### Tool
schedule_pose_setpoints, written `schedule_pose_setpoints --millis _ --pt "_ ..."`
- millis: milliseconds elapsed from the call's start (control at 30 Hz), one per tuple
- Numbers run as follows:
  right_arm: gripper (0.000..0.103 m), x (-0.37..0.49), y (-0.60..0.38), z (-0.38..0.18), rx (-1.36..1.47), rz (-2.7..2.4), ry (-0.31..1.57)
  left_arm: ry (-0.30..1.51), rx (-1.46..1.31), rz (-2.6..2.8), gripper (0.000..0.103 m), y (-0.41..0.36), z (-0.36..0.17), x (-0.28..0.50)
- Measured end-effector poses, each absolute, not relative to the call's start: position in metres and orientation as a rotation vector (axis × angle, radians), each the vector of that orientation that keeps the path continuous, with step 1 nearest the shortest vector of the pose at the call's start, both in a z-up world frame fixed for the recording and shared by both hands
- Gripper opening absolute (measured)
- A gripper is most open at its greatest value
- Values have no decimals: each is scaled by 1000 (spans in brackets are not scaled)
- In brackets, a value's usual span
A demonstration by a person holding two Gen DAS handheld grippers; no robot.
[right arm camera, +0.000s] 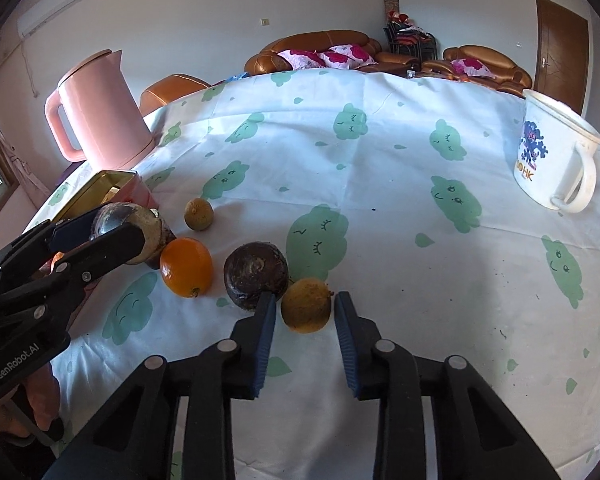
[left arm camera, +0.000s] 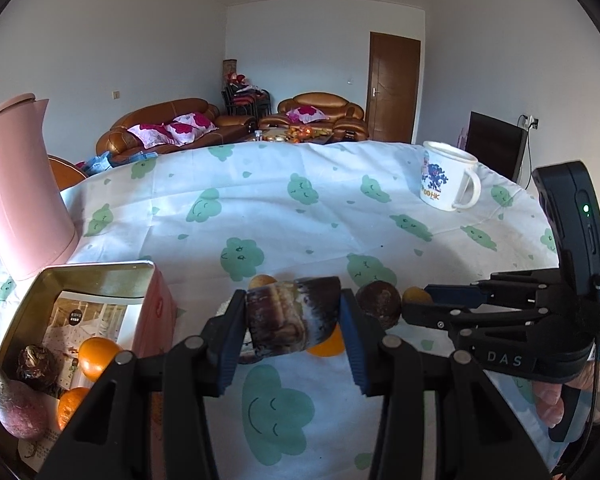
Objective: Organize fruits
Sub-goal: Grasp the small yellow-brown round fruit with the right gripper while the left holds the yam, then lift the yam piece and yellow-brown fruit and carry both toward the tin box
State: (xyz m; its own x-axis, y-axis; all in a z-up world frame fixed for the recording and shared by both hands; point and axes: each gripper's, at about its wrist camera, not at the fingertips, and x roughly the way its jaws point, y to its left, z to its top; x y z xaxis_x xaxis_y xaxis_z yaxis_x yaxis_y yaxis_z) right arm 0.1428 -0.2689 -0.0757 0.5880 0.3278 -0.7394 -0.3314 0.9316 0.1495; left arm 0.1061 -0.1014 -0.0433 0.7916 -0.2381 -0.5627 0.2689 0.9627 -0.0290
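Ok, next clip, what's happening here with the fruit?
A person is sorting fruit into a tin with two handheld tools. The left tool is shut on a dark, mottled chunk, held above the cloth beside the tin, which already holds two oranges and two other pieces. The right tool is open, its fingers on either side of a small yellow-brown fruit. An orange, a dark round fruit and another small fruit lie loose.

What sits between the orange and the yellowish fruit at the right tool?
A dark brown round fruit lies between the orange and the yellowish fruit, seen in the right wrist view.
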Motion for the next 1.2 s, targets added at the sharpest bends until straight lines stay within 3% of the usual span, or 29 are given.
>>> schedule_pose_setpoints --millis 1200 --pt "27 96 -266 -40 -79 361 553 477 53 -256 47 -98 -33 88"
